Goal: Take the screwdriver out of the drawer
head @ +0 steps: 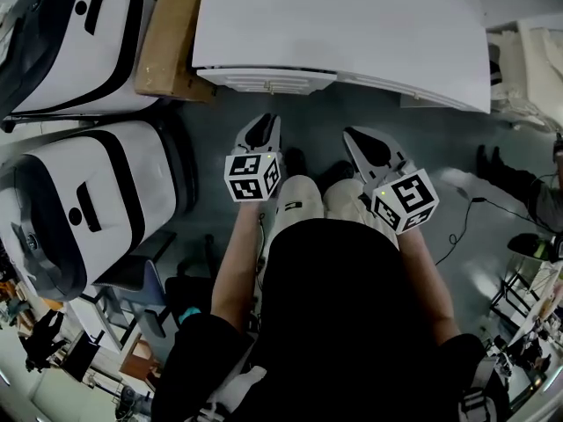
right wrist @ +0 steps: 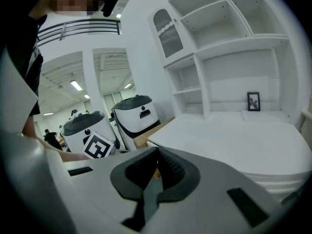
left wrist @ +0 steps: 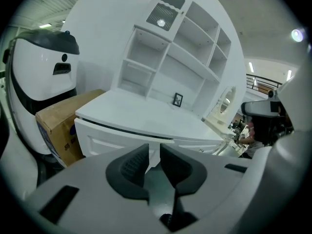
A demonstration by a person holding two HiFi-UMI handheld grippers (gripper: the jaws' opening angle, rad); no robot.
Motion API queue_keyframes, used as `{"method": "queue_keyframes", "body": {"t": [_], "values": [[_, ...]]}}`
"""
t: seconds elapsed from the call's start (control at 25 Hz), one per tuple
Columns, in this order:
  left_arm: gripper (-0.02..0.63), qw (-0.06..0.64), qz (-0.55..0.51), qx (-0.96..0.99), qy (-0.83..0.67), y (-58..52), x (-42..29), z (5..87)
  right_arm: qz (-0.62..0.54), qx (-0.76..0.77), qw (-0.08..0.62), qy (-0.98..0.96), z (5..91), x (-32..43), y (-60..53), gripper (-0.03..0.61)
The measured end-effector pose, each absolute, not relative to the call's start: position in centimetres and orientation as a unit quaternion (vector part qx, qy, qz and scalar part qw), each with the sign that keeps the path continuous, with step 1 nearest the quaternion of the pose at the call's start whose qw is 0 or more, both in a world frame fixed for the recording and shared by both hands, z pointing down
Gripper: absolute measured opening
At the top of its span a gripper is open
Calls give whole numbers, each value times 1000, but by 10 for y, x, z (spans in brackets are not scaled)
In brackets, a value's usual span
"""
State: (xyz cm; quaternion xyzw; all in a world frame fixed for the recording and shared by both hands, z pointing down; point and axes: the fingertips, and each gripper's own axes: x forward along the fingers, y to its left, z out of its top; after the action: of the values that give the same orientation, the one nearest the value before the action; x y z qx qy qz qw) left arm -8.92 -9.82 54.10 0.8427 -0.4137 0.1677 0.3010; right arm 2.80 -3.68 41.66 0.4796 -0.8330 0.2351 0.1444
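Status: task not begun. The drawer [head: 264, 80] sits shut under the front edge of the white desk [head: 352, 25], and the screwdriver shows in no view; it is judged to be inside, so its long axis cannot be told.

Left gripper [head: 264, 123]: jaws a little apart, with nothing between them. The left gripper view shows only the drawer front [left wrist: 112, 135] beyond the tips.

Right gripper [head: 356, 137]: jaws closed together and empty, aimed at the desk top rather than the drawer.

Governing relation: the drawer front lies straight ahead of both tools, just past the tips and apart from them. Its long side runs across from left to right, so the pull has to come back toward the person. The left gripper is lined up with the middle of the front. The right gripper stands off past its right end, so the left is the better placed and the nearer.

No handle or knob can be made out from here. The likely purchase is judged to be the dark gap under the desk top.

Hazard: a cardboard box [head: 171, 33] stands just left of the drawer – clearance on that side looks tight
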Motion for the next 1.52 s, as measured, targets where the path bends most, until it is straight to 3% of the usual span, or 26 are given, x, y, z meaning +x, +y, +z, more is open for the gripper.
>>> {"method": "queue_keyframes", "body": {"t": [0.8, 1.52], "values": [[160, 323, 236, 808, -432, -177, -90, 687, 275, 507, 168, -800, 448, 42, -44, 18], [156, 333, 277, 778, -455, -218, -79, 768, 337, 524, 188, -759, 495, 63, -18, 18]]}}
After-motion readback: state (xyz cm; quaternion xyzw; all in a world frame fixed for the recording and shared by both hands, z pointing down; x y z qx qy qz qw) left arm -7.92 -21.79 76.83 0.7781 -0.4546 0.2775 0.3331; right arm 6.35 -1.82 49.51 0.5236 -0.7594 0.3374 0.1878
